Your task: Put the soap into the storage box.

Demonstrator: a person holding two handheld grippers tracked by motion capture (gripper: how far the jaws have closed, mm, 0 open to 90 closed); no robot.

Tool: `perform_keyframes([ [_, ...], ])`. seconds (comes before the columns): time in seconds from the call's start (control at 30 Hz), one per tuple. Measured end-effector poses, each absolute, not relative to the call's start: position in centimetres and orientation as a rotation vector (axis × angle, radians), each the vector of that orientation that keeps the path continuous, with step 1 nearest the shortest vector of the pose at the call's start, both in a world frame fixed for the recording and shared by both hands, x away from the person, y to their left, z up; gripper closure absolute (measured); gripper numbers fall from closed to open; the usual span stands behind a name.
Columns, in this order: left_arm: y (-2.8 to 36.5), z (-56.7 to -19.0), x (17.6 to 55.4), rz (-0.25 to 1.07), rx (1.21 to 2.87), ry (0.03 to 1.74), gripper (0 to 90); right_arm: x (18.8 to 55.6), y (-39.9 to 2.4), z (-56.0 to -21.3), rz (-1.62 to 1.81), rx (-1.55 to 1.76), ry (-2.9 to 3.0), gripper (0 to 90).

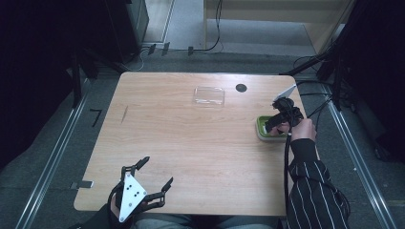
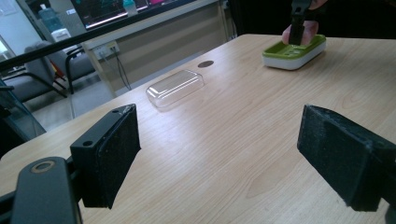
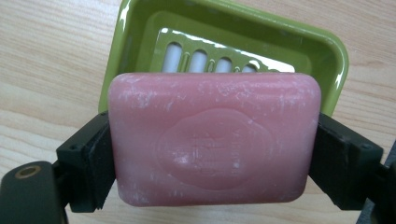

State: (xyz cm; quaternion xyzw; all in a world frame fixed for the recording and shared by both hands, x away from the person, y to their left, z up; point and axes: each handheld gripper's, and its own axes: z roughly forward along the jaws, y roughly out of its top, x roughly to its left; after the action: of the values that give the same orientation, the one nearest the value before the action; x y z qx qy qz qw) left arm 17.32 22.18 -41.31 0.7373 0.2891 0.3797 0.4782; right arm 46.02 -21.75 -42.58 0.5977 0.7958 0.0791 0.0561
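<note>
The pink soap bar [image 3: 215, 140] bore an oval emblem pressed into the middle of its broad face, with raised marks inside the oval too worn and small to be read; no other writing could be made out on it. The bar was a rounded rectangle of dull rose colour, its face dusted with pale scuffs and whitish flecks, thickest along the upper edge and at the corners.

The right gripper [image 3: 215, 154] pinched the soap bar by its two short ends, a black pad pressed flat against each, at nine and three o'clock of the bar in the right gripper view; the bar sat above the green soap dish [image 3: 135, 37], whose slotted inner tray showed white through its openings at twelve o'clock of the bar; whether the bar touched the dish could not be told.

In the high view the dish [image 1: 261, 125] lay near the table's [image 1: 191, 143] edge at three o'clock, under the right gripper [image 1: 277, 125] and the hand that held it; a clear plastic lid [image 1: 208, 96] rested toward twelve o'clock, well apart from the dish, with a dark round hole [image 1: 241, 88] just beyond it.

The left gripper [image 1: 152, 174] hovered at seven o'clock over the near edge, its jaws spread wide with nothing between them.
</note>
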Motion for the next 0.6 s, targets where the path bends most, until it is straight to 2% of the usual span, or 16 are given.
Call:
perform_keyframes([
  [0.6, 22.19, -41.31, 17.33, 0.927, 1.799, 0.706, 13.6, 46.93, -21.81, -43.21, 0.234, 1.862, 2.37, 13.6],
])
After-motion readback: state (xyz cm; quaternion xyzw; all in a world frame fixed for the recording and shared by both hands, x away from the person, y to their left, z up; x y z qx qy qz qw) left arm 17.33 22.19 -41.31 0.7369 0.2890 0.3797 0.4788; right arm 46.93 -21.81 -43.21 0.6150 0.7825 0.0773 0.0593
